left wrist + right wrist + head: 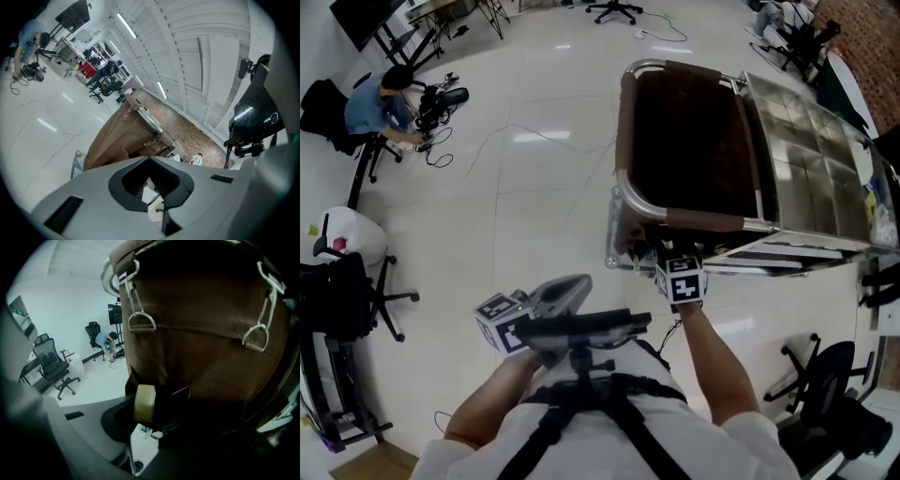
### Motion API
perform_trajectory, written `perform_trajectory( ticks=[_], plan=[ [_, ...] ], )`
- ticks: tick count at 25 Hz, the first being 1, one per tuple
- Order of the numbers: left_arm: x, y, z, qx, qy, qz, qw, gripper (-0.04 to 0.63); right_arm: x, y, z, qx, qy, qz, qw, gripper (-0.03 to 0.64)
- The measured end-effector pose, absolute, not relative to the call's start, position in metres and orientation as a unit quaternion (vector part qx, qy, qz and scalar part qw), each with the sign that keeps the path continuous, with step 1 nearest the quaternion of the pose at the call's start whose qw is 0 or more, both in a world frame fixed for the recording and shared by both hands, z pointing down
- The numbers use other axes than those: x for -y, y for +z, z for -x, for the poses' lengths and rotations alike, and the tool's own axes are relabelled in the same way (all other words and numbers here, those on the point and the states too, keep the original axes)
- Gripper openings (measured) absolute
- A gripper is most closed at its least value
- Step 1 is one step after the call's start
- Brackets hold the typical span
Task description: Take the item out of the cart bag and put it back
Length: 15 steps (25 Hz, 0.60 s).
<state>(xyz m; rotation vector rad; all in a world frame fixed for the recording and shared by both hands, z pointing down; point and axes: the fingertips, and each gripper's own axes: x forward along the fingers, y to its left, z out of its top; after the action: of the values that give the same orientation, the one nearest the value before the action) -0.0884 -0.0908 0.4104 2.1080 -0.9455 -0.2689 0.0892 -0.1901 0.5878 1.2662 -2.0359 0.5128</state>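
Tape roll [144, 402] clamped edge-on in the right gripper [153, 414], close against the brown cart bag [201, 333]; left gripper [151, 159] jaws together, holding nothing.

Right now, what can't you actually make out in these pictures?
Cart bag: in the head view its inside is black shadow, contents unseen.
Right gripper around the tan roll: in the right gripper view the far jaw is lost in darkness, so contact is unclear.
Distant person: too small, head view.
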Motion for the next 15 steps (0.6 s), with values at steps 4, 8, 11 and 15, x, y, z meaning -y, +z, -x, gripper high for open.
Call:
perform_trajectory(
  ticks=[4, 8, 11, 15],
  plan=[
    [0.0876, 0.4143, 0.0863, 0.367, -0.095, -0.832, 0.404, 0.000, 0.1917, 0.5849, -0.0899, 0.783, 0.189, -0.489, 0.334, 0.083],
    [0.0898, 0.4131, 0.0848, 0.369, -0.102, -0.833, 0.400, 0.000, 0.1926, 0.5815, -0.0919, 0.784, 0.177, -0.497, 0.327, 0.080],
    [0.0896, 0.4128, 0.0842, 0.369, -0.100, -0.833, 0.400, 0.000, 0.1929, 0.5813, -0.0917, 0.785, 0.175, -0.498, 0.324, 0.080],
    [0.0895, 0.4136, 0.0845, 0.370, -0.100, -0.834, 0.398, 0.000, 0.1930, 0.5811, -0.0931, 0.785, 0.174, -0.500, 0.322, 0.078]
  ],
)
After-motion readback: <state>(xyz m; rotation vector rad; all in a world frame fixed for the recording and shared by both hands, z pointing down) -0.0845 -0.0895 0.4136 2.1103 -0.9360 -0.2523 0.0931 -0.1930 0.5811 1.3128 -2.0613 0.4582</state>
